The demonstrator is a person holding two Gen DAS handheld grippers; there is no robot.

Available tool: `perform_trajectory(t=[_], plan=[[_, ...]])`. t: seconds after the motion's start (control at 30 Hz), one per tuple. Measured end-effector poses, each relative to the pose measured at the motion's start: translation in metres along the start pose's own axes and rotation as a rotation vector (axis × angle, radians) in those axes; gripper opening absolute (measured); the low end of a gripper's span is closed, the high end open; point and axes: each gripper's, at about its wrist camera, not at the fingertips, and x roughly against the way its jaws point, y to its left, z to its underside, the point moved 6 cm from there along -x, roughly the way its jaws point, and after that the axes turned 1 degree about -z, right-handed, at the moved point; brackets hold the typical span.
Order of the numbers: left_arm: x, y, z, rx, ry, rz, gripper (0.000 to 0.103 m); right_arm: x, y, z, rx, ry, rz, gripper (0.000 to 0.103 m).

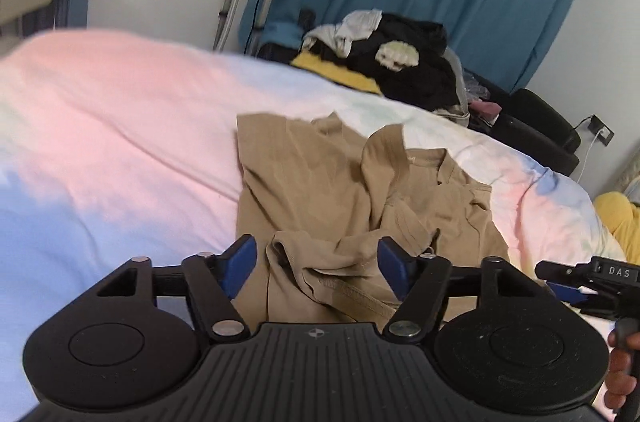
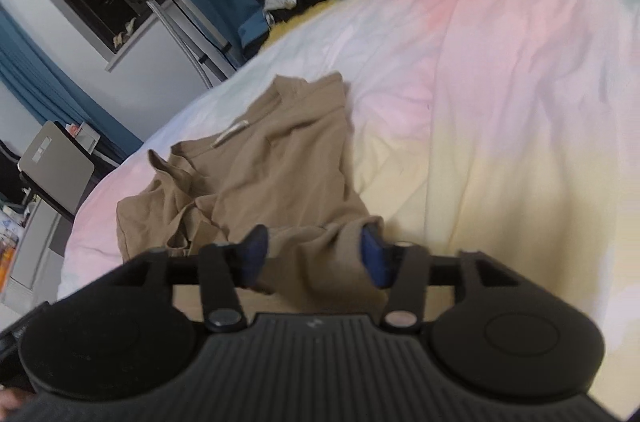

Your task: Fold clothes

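Both tongs stood spread over the bed, pinching nothing: the left tongs straddled a bunched fold at the near edge of the tan shirt, the right tongs another bunch close by. That shirt lay rumpled on the bed, collar away from the person, not folded. I'd say each should close on a single layer at a corner, then draw apart to flatten it.
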Motion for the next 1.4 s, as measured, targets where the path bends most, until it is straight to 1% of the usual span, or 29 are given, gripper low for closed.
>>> perform_trajectory(t=[0.07,0.17,0.4,0.47,0.53,0.67,0.73,0.83,1.03,1.13,1.23,1.4], plan=[[0.016,-0.006,0.001,-0.014,-0.028,0.004,0.074,0.013,0.009,0.003,0.049,-0.023,0.003,0.057],[0.040,-0.019,0.005,-0.068,-0.068,0.006,0.077,0.033,0.020,0.010,0.102,-0.049,-0.004,0.057],[0.084,-0.037,0.019,-0.117,-0.117,-0.010,0.081,0.079,0.050,0.028,0.239,-0.115,-0.032,0.057],[0.094,-0.040,0.022,-0.126,-0.129,-0.015,0.084,0.092,0.060,0.033,0.283,-0.138,-0.041,0.057],[0.104,-0.043,0.025,-0.133,-0.139,-0.016,0.085,0.104,0.069,0.040,0.323,-0.160,-0.050,0.057],[0.123,-0.053,0.029,-0.175,-0.178,-0.033,0.090,0.122,0.080,0.050,0.370,-0.193,-0.061,0.059],[0.129,-0.056,0.033,-0.180,-0.189,-0.018,0.092,0.129,0.083,0.055,0.375,-0.202,-0.066,0.061],[0.128,-0.059,0.036,-0.195,-0.190,0.003,0.093,0.128,0.086,0.059,0.381,-0.195,-0.071,0.061],[0.110,-0.054,0.037,-0.217,-0.175,-0.002,0.094,0.115,0.089,0.061,0.397,-0.178,-0.056,0.062],[0.101,-0.051,0.037,-0.222,-0.162,-0.015,0.095,0.109,0.089,0.061,0.407,-0.179,-0.043,0.065],[0.098,-0.049,0.038,-0.218,-0.145,-0.001,0.095,0.103,0.089,0.060,0.417,-0.182,-0.029,0.067],[0.099,-0.051,0.040,-0.225,-0.145,0.013,0.097,0.100,0.090,0.061,0.424,-0.180,-0.030,0.070]])
